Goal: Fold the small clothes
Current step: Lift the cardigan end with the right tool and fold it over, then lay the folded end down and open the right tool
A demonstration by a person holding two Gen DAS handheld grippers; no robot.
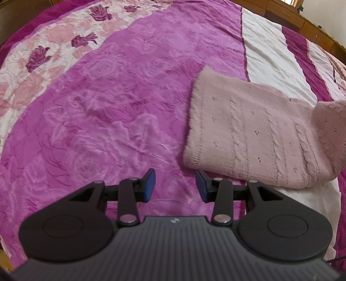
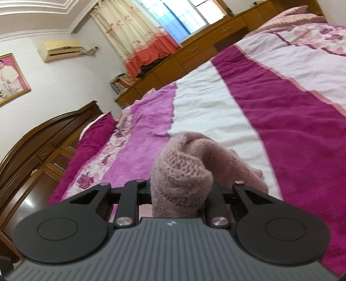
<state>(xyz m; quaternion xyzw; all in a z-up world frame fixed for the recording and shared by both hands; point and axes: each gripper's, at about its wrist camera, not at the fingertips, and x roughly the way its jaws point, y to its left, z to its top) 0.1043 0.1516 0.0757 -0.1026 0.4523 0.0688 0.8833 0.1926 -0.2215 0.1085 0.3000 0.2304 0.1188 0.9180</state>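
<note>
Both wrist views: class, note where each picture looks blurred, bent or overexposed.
Left wrist view: the sweater's left edge smears with motion blur, and the bedspread bulges from fisheye distortion. Right wrist view: the window is blown out, the headboard curves, and the knit in the right hand-held gripper is sharp.

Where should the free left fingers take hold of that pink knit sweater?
Probably the near-left corner of the sweater, coming in low from the left gripper's side. That hem edge lies flat and bare on the blanket, while the right gripper already lifts the far end.
</note>
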